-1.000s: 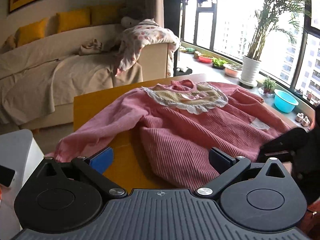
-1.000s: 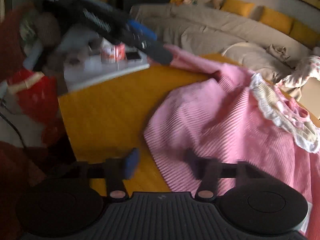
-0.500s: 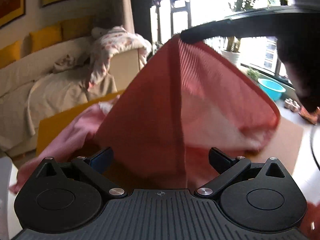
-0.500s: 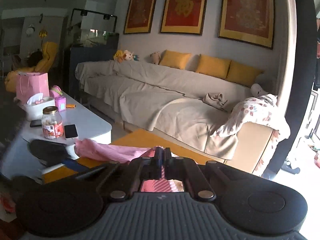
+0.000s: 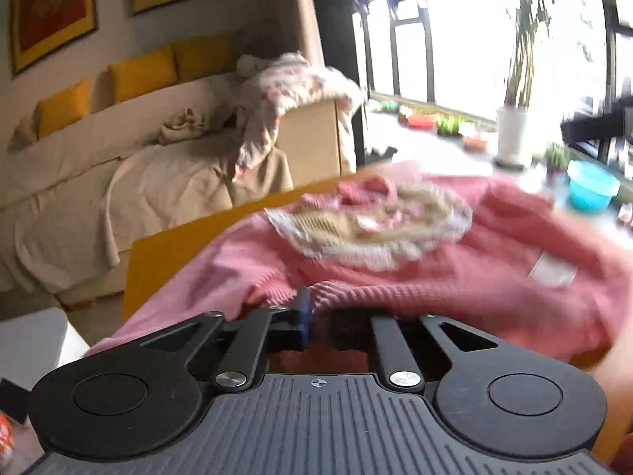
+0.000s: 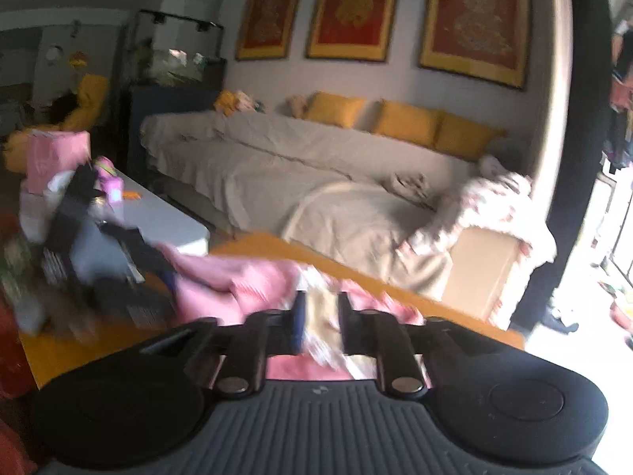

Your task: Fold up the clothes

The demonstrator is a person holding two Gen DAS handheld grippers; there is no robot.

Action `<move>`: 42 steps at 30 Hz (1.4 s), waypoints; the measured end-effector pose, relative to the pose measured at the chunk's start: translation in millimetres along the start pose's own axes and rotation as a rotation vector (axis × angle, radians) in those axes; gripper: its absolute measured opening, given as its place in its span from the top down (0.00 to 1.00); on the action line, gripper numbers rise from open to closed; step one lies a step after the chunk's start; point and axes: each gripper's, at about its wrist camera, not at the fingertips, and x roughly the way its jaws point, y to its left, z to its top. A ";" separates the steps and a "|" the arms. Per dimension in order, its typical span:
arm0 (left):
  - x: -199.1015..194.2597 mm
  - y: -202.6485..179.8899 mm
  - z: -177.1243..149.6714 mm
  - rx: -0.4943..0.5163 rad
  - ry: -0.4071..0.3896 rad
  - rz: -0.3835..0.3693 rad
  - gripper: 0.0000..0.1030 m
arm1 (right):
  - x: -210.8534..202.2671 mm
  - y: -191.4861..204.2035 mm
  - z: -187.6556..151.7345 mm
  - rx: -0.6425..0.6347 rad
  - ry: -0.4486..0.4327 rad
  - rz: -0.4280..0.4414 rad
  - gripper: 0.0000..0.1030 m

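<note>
At the bottom centre of the left wrist view, the left gripper (image 5: 312, 316) has its jaws drawn almost together on a ribbed edge of the pink garment (image 5: 455, 277); the blue pad stands upright against the cloth, so it reads as pinching the hem. At the bottom centre of the right wrist view, the right gripper (image 6: 320, 320) has its jaws close to each other with pale lace and pink cloth bunched between them, a looser pinch, though blur makes the contact hard to confirm. Just beyond, the garment lies rumpled across the yellow table (image 5: 170, 245), filling the middle and right of the left view, its lace collar (image 5: 372, 221) facing up near the centre. The step in hand looks like carrying a gripped edge over the body of the garment. To do it well, both grips should hold the same layer, travel level with each other, and keep the cloth taut enough that the crease falls straight and no sleeve drags underneath. Farther off, the covered sofa (image 6: 316, 182) fills the mid-frame of the right view, and windows take the upper right of the left one. Both views are smeared by motion; the garment's near edge is hidden under the gripper bodies, its right side runs out of frame, and where the sleeves lie cannot be made out.
</note>
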 end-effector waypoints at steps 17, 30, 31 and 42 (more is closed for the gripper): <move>-49.7 47.1 -52.8 -0.398 0.116 -0.217 0.10 | -8.9 -85.4 -134.6 0.459 0.226 -0.169 0.34; 2.6 33.5 -65.5 -0.375 0.130 -0.148 0.05 | -27.3 -89.1 -123.5 0.554 0.176 -0.112 0.96; 6.5 30.8 -66.1 -0.354 0.125 -0.129 0.05 | -23.7 -87.5 -130.0 0.534 0.219 -0.140 0.95; -5.7 23.7 -61.0 -0.515 0.177 -0.411 0.84 | -26.4 -80.3 -124.3 0.464 0.169 -0.227 0.45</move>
